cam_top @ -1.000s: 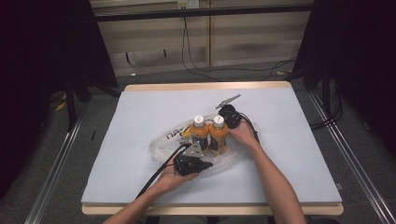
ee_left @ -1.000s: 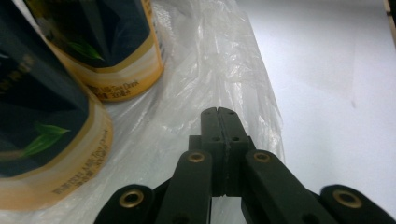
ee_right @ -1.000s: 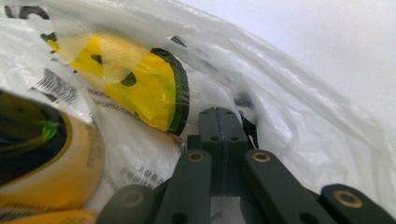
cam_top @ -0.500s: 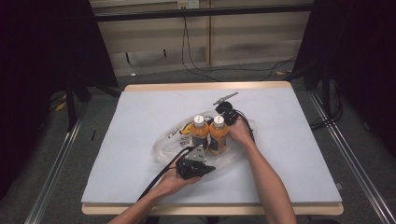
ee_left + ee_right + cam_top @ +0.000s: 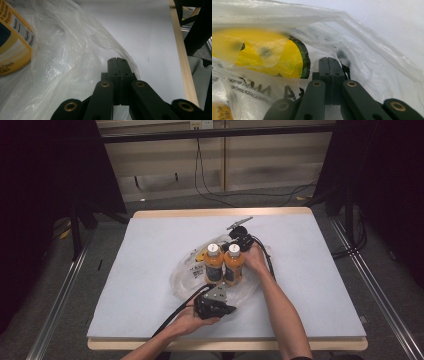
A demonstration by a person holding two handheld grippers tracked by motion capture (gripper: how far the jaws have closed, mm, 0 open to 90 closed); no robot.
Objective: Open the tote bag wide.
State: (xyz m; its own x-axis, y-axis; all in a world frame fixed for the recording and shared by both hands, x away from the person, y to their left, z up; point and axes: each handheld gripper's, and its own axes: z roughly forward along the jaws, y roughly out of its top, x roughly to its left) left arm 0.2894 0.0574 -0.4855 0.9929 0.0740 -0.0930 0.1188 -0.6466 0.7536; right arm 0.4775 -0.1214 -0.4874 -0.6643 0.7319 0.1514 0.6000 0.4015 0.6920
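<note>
Left gripper (image 5: pixel 116 60): jaws closed, pinching the plastic bag (image 5: pixel 75 62) edge
Right gripper (image 5: pixel 328 59): jaws closed on bag film
Bottles (image 5: pixel 224 262): two, upright inside bag, mid-table
Obscured: yellow bag print blurred behind film

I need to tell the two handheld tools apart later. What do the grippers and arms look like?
Both grippers, left gripper and right gripper, are black with brass-coloured rivets, each trailing a black cable. The left carries a grey three-cornered plate. Forearms are bare.
</note>
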